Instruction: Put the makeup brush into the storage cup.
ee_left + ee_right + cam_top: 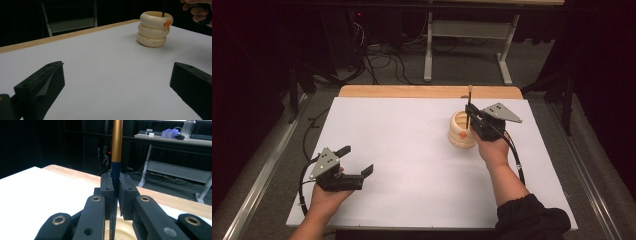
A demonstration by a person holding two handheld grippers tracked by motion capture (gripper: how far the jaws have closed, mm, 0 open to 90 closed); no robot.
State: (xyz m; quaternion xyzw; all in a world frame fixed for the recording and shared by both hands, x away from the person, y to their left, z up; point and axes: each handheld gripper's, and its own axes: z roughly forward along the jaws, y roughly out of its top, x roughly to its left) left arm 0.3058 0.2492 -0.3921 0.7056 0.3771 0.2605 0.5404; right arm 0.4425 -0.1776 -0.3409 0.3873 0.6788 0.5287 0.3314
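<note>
Pinching a slim dark-blue, gold-ended pen (pixel 469 107) upright over the cream ribbed ring-stacked holder (pixel 461 130), the right tongs (pixel 470 116) near insertion; left tongs (pixel 357 160) rest spread on the white worktop (pixel 412 150).

Setting: a lab or recording room, dim outside the lit work area.

- Worktop (pixel 422 165): covered by a white sheet, with a bare wooden edge (pixel 427 91) showing along its far side; taken here as the landmark.
- Beyond the worktop's far edge: grey carpeted floor with a tangle of black cables (pixel 382 62) running to dark equipment that shows a small red indicator light (pixel 358 14).
- Beyond the worktop, right of the cables: a light-grey metal desk frame (pixel 467 35) on splayed feet.
- In the right gripper view, that far desk (pixel 175 141) carries keyboards and a clear bottle.
- Either side of the worktop: metal rails (pixel 267 165) along the floor.
</note>
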